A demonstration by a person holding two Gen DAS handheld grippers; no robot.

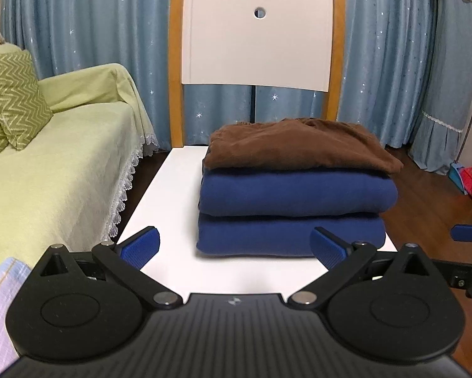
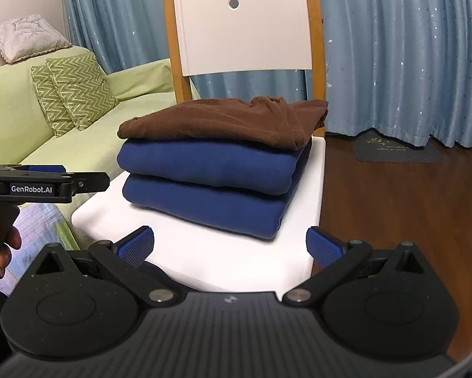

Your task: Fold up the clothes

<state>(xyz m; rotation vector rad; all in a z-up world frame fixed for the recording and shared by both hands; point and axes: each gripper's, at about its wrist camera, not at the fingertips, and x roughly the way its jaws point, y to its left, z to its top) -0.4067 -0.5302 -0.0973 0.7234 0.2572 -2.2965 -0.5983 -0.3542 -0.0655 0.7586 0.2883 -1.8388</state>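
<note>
- On the white table (image 1: 160,189) stands a neat stack of three folded clothes: a brown top (image 1: 298,145) lies on a blue fold (image 1: 295,192), which lies on a second blue fold (image 1: 289,236)
- The stack sits toward the table's far right part in the left view; bare tabletop shows to its left and in front of it
- The left gripper (image 1: 235,245) has its jaws spread wide, blue pads apart with nothing between them; they hang over the near table edge, just short of the lower blue fold and not touching it
- The right gripper (image 2: 229,244) is likewise spread wide and holds nothing, its pads over the near corner of the table, clear of the stack
- In the right view the left gripper shows side-on at the left edge, with a hand (image 2: 2,245) on its grip
- A green sofa (image 1: 47,173) with zigzag cushions (image 1: 12,104) stands beside the table on the left
- Behind the table a white chair back (image 1: 258,31) rises before blue curtains (image 1: 88,22)
- The floor (image 2: 393,204) is dark wood
</note>
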